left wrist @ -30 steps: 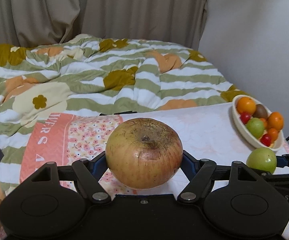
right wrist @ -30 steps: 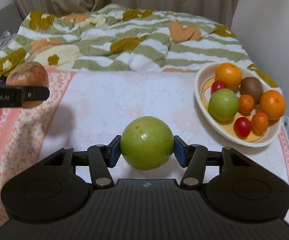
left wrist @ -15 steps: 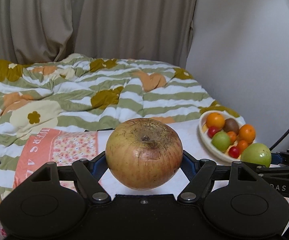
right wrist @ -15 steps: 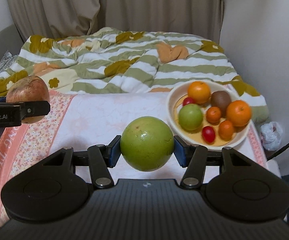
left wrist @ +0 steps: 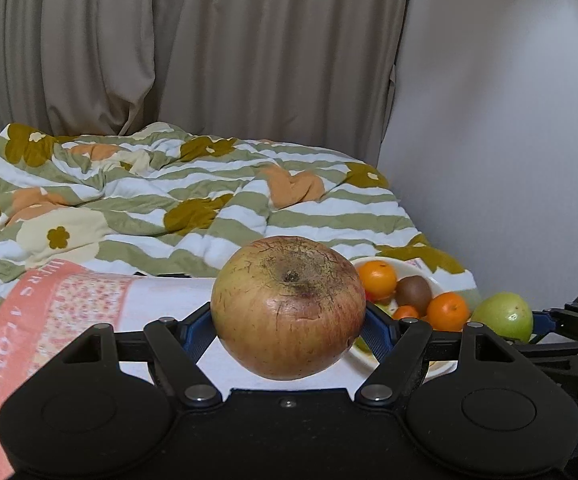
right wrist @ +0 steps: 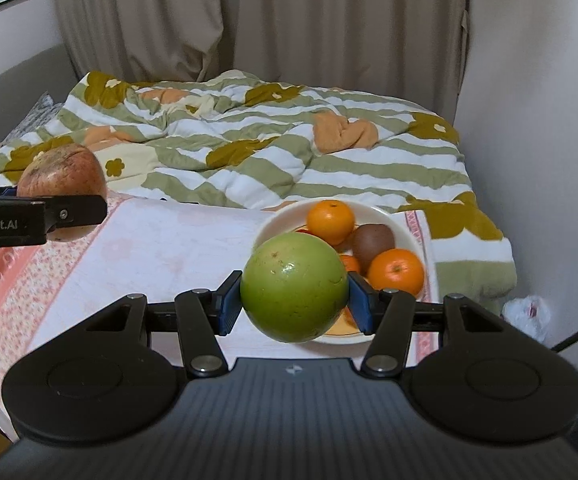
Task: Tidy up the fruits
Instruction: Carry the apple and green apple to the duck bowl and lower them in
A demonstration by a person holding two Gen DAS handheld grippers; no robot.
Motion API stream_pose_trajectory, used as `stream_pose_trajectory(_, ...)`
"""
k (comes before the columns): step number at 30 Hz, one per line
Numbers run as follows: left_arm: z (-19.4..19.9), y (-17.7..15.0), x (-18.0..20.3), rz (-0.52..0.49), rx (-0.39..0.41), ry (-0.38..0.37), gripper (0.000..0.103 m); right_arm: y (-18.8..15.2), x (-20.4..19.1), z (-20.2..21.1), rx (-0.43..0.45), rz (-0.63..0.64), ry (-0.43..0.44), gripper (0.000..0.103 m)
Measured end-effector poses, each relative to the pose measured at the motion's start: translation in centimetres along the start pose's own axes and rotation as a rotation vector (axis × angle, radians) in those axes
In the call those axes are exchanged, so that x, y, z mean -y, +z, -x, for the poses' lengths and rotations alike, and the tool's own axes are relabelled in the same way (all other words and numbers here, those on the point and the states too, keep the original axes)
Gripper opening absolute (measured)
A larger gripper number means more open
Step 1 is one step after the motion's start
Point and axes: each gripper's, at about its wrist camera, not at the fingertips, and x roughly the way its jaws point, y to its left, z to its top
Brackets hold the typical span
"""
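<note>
My left gripper [left wrist: 288,326] is shut on a big russet red-yellow apple [left wrist: 288,308], held in the air above the table; the same apple [right wrist: 63,178] shows at the left of the right wrist view. My right gripper [right wrist: 293,300] is shut on a round green fruit [right wrist: 293,286], which also appears at the right of the left wrist view as the green fruit [left wrist: 503,316]. Behind both fruits stands a white bowl [right wrist: 409,228] on the table, holding oranges [right wrist: 331,220], a kiwi [right wrist: 373,242] and smaller fruits partly hidden.
A low table with a pink-and-white floral cloth [right wrist: 161,248] stands against a bed with a green-striped flowered quilt [right wrist: 257,148]. Beige curtains [left wrist: 209,52] hang behind. A white wall [right wrist: 537,120] is close on the right, with a crumpled bag [right wrist: 527,314] on the floor.
Both grippers have pulled back and risen from the table with their fruits still gripped. The bowl and table look smaller and lower, and more curtain shows.
</note>
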Motion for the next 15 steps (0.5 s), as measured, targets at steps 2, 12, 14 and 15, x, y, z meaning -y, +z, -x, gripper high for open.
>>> stream_pose_trajectory(2, -0.7, 0.1, 1.5, 0.002, -0.001, 0.004, 0.078, -0.1, 1.3, -0.4, -0.006, 0.014, 0.014, 0.070)
stream_pose_trajectory(12, -5.8, 0.9, 6.3, -0.027, -0.045, -0.007, 0.078, -0.2, 5.4, -3.1, -0.039, 0.039, 0.059, 0.070)
stream_pose_trajectory(14, -7.3, 1.3, 7.0, -0.042, -0.059, -0.016, 0.078, -0.4, 5.8, -3.7, -0.048, 0.042, 0.061, 0.070)
stream_pose_trajectory(15, -8.0, 1.4, 7.2, -0.049, -0.067, -0.022, 0.078, -0.4, 6.0, -4.0, -0.054, 0.043, 0.061, 0.070)
